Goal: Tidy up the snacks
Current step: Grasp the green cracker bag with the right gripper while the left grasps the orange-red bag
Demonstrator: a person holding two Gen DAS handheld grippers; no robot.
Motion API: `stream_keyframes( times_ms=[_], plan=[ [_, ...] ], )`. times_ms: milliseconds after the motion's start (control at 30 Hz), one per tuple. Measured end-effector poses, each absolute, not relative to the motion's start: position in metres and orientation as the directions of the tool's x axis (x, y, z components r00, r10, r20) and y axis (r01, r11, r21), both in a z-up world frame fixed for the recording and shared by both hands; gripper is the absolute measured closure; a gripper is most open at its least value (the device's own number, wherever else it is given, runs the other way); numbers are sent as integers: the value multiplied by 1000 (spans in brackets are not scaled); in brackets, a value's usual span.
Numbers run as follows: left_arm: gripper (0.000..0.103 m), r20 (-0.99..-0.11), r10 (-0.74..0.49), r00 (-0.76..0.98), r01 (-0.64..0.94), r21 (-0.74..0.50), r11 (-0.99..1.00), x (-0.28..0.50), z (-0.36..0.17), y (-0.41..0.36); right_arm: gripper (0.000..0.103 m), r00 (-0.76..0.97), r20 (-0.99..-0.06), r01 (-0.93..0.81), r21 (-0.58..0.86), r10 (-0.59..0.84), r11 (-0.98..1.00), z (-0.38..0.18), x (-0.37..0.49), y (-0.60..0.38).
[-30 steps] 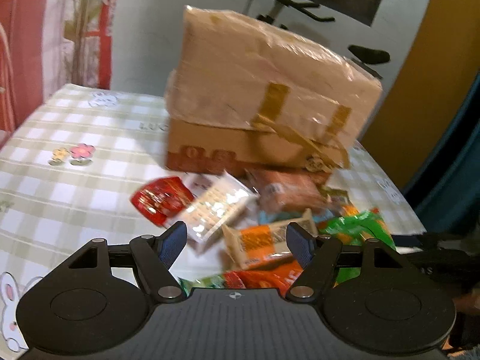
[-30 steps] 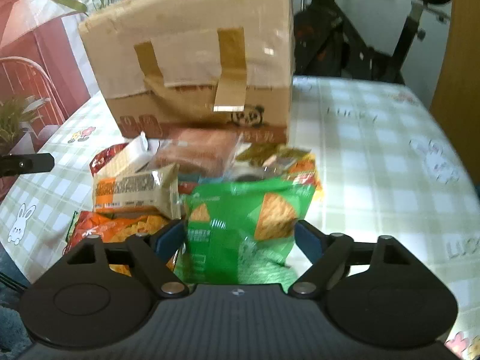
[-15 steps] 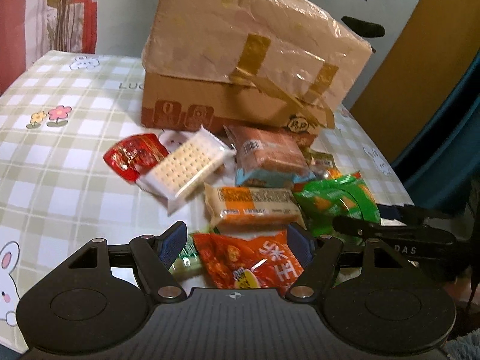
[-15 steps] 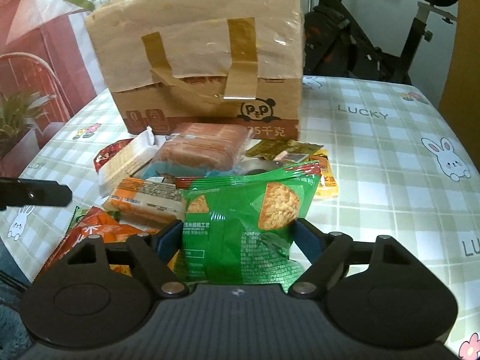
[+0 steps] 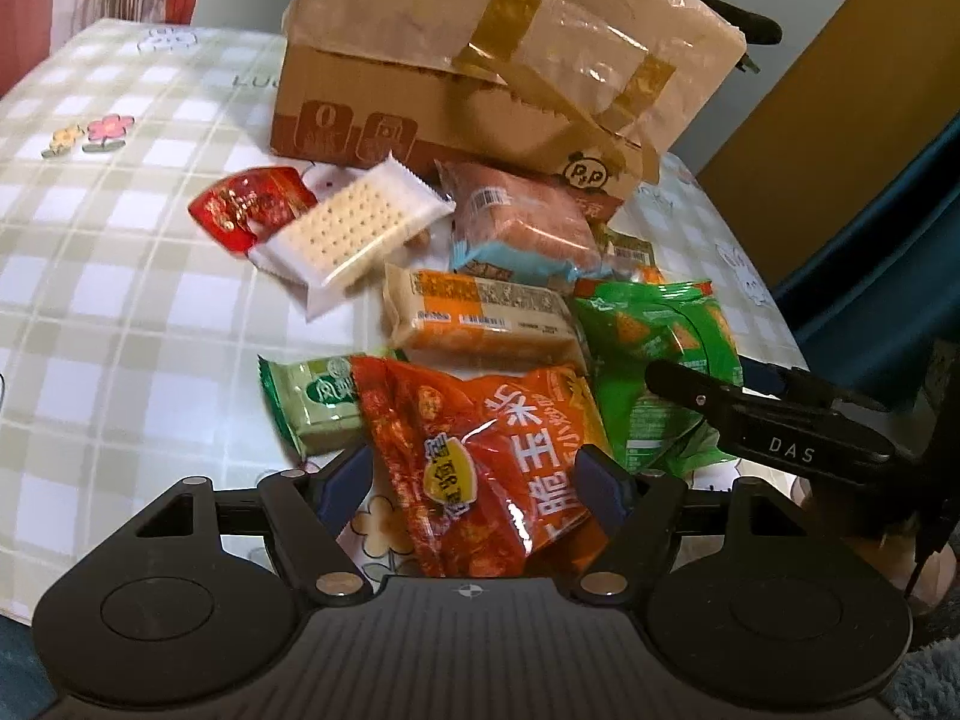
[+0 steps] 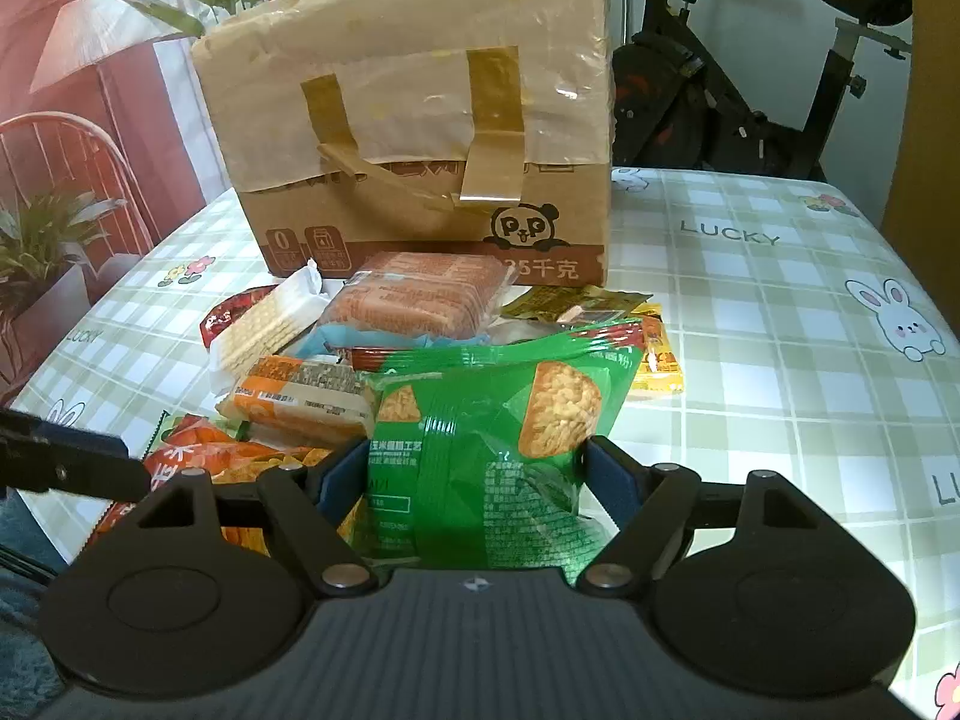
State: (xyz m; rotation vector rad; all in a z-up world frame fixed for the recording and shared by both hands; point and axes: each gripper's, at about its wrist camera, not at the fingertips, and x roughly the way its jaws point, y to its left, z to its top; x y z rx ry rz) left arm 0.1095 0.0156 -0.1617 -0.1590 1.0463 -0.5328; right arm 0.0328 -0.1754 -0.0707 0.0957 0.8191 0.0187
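A heap of snack packets lies in front of a taped cardboard box on a checked tablecloth. My left gripper is open, low over the table, with an orange-red crisp bag between its fingers; the left pad stands just clear of the bag. My right gripper is shut on a green snack bag, both pads against its sides. In the left wrist view, one finger of the right gripper lies across that green bag.
Behind the two bags lie a cracker packet, a red packet, a brown bread pack, an orange-beige bar and a small green packet. Yellow sachets sit right of the heap. An exercise bike stands beyond the table.
The left gripper has tipped down and come closer, so the orange-red bag now sits between its fingers. The right gripper's jaws have narrowed onto the green bag.
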Motion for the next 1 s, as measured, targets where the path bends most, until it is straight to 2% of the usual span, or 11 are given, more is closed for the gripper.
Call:
stream_keyframes(
  times_ms=[100, 167, 567, 600, 633, 800, 1000],
  plan=[
    [25, -782, -501, 371, 337, -389, 857, 112, -165, 13, 24, 683, -728, 18, 95, 57, 995, -71, 31, -174],
    [19, -786, -506, 356, 333, -399, 854, 115, -170, 11, 24, 683, -728, 19, 94, 56, 995, -71, 31, -174],
    [15, -770, -584, 256, 298, -512, 805, 129, -199, 2, 24, 685, -726, 14, 89, 55, 996, -72, 31, -173],
    [19, -765, -591, 255, 299, -519, 801, 128, -200, 1, 24, 686, -726, 14, 88, 55, 996, -72, 31, -173],
    [28, -755, -602, 259, 304, -528, 793, 128, -199, 1, 24, 686, -726, 13, 87, 55, 996, -72, 31, -173],
    [41, -739, -610, 286, 345, -515, 785, 123, -192, -2, 24, 685, -726, 13, 88, 55, 996, -72, 31, -173],
    [46, -716, -592, 370, 361, -477, 802, 118, -176, 7, 26, 684, -726, 15, 101, 63, 995, -72, 31, -174]
  ],
)
